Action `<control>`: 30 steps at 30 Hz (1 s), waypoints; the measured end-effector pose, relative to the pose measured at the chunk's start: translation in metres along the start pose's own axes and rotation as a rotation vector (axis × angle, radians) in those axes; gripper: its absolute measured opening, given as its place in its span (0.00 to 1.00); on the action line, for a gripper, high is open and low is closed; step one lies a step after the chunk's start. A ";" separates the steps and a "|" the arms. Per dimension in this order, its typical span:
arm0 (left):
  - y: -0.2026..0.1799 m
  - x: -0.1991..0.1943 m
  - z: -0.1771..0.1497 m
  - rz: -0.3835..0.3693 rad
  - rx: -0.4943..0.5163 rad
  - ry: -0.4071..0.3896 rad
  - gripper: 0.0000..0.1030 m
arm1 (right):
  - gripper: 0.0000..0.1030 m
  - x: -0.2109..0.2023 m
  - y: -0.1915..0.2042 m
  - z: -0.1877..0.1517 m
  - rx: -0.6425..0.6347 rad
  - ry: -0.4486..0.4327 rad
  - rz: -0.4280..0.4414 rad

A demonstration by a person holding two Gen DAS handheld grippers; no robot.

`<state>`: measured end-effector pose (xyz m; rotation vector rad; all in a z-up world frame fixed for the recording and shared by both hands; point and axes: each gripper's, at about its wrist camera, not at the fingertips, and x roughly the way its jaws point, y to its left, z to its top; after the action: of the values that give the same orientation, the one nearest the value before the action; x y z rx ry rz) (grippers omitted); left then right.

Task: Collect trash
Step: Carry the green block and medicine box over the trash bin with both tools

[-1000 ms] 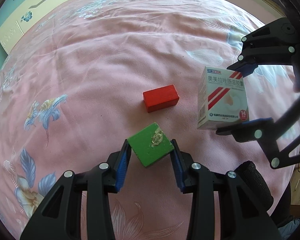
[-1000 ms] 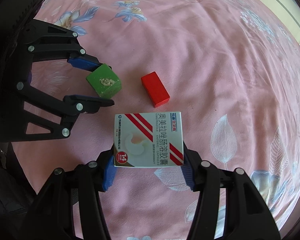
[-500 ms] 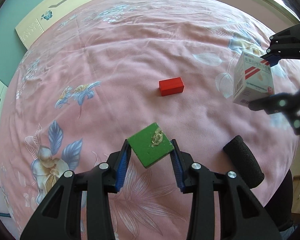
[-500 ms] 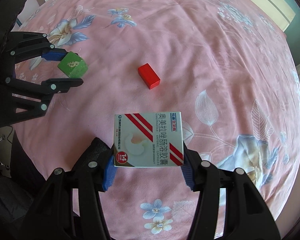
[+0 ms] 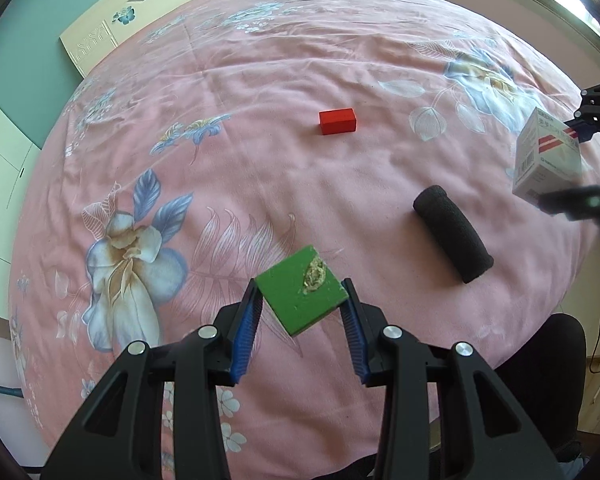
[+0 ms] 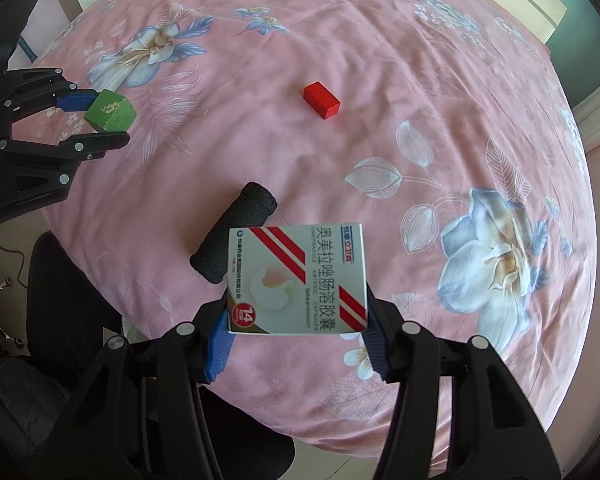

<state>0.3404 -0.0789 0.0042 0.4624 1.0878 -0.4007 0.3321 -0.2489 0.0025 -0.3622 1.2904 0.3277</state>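
My left gripper (image 5: 302, 308) is shut on a green block (image 5: 302, 296) with a torn patch on top, held above the pink flowered bedspread (image 5: 260, 160). My right gripper (image 6: 296, 328) is shut on a white medicine box (image 6: 298, 280) with red stripes, also held in the air. Each gripper shows in the other's view: the left one with the green block (image 6: 110, 112) at the left, the right one with the box (image 5: 548, 160) at the right edge. A red block (image 5: 337, 121) and a black foam cylinder (image 5: 452, 232) lie on the bed; they also show in the right wrist view, red block (image 6: 321, 100), cylinder (image 6: 236, 236).
The bed's near edge runs under both grippers. A black chair (image 6: 60, 300) stands beside the bed at lower left. A cream headboard (image 5: 100, 32) and cupboards (image 5: 0, 152) lie at the far left.
Both grippers have lifted and pulled back from the bed with their objects, moving apart. The red block looks smaller and the black cylinder has come fully into view.
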 end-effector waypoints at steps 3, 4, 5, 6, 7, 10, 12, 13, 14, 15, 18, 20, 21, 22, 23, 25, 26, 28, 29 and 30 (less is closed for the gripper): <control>-0.005 -0.011 -0.016 -0.001 -0.015 0.001 0.41 | 0.54 -0.010 0.013 -0.014 -0.002 -0.004 -0.007; -0.006 -0.015 -0.021 -0.004 -0.020 0.001 0.41 | 0.54 -0.013 0.018 -0.018 -0.005 -0.004 -0.010; -0.007 -0.018 -0.026 -0.005 -0.023 0.003 0.41 | 0.54 -0.016 0.022 -0.023 -0.002 -0.004 -0.016; -0.008 -0.021 -0.031 -0.006 -0.027 0.001 0.41 | 0.54 -0.019 0.026 -0.027 -0.003 -0.006 -0.020; -0.009 -0.024 -0.036 -0.007 -0.036 0.001 0.41 | 0.54 -0.022 0.030 -0.032 -0.007 -0.009 -0.021; -0.012 -0.032 -0.051 -0.009 -0.043 0.004 0.41 | 0.54 -0.030 0.041 -0.045 -0.007 -0.014 -0.027; -0.014 -0.037 -0.061 -0.014 -0.042 0.003 0.41 | 0.54 -0.034 0.049 -0.054 -0.010 -0.011 -0.032; -0.015 -0.039 -0.066 -0.017 -0.044 0.007 0.41 | 0.54 -0.036 0.054 -0.059 -0.011 -0.016 -0.031; -0.017 -0.041 -0.071 -0.017 -0.043 0.009 0.41 | 0.54 -0.038 0.057 -0.063 -0.008 -0.017 -0.030; -0.018 -0.043 -0.076 -0.018 -0.039 0.009 0.41 | 0.54 -0.039 0.061 -0.068 -0.009 -0.016 -0.032; -0.023 -0.049 -0.092 -0.016 -0.038 0.014 0.41 | 0.54 -0.040 0.071 -0.081 0.006 -0.018 -0.037; -0.025 -0.051 -0.103 -0.015 -0.043 0.018 0.41 | 0.54 -0.040 0.078 -0.090 0.012 -0.020 -0.038; -0.026 -0.052 -0.109 -0.020 -0.043 0.018 0.41 | 0.54 -0.039 0.082 -0.095 0.016 -0.020 -0.040; -0.029 -0.052 -0.115 -0.024 -0.038 0.020 0.41 | 0.54 -0.038 0.086 -0.099 0.014 -0.016 -0.041; -0.032 -0.053 -0.121 -0.027 -0.035 0.024 0.41 | 0.54 -0.037 0.090 -0.103 0.013 -0.014 -0.037; -0.038 -0.053 -0.131 -0.030 -0.021 0.027 0.41 | 0.54 -0.035 0.098 -0.110 0.013 -0.011 -0.033; -0.041 -0.053 -0.136 -0.034 -0.016 0.029 0.41 | 0.54 -0.033 0.101 -0.113 0.011 -0.008 -0.025; -0.046 -0.054 -0.145 -0.038 -0.005 0.031 0.41 | 0.54 -0.030 0.108 -0.119 0.006 -0.003 -0.023; -0.048 -0.054 -0.149 -0.040 0.000 0.033 0.41 | 0.54 -0.028 0.112 -0.122 0.003 0.001 -0.017; -0.051 -0.053 -0.153 -0.047 0.005 0.035 0.41 | 0.54 -0.027 0.115 -0.125 -0.001 0.003 -0.010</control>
<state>0.1773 -0.0343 -0.0149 0.4504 1.1331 -0.4379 0.1667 -0.2012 -0.0097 -0.3698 1.2912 0.3190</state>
